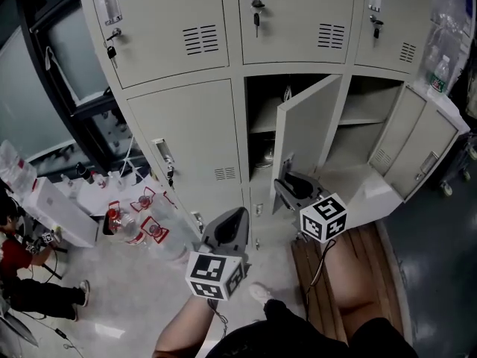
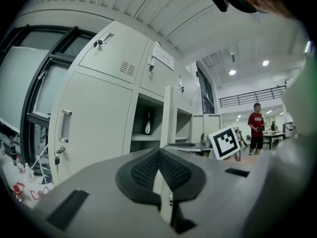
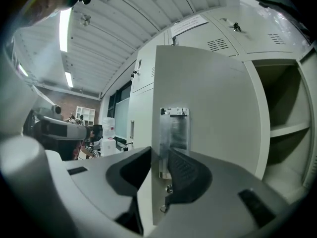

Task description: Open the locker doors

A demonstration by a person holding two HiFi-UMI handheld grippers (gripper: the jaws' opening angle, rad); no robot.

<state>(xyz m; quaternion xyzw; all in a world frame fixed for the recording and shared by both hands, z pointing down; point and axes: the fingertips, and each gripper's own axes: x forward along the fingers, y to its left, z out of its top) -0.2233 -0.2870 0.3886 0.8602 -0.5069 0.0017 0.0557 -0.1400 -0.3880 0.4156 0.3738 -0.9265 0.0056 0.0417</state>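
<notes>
The grey lockers (image 1: 223,66) fill the head view. The middle door (image 1: 309,129) of the middle row stands partly open, and my right gripper (image 1: 287,179) is shut on its free edge. In the right gripper view the door (image 3: 208,108) edge sits between the two pads of the right gripper (image 3: 159,157), just below its metal handle plate (image 3: 173,128). The door to its right (image 1: 421,144) hangs wide open. The door to its left (image 1: 186,136) is closed. My left gripper (image 1: 237,216) hangs lower, apart from the lockers, shut and empty; its pads (image 2: 171,170) meet.
Bottles and red-labelled packs (image 1: 141,226) lie on the floor at the left beside a white box (image 1: 63,211). A seated person (image 1: 15,259) is at the far left. A wooden pallet (image 1: 350,267) lies below the open lockers. A person in red (image 2: 256,130) stands far off.
</notes>
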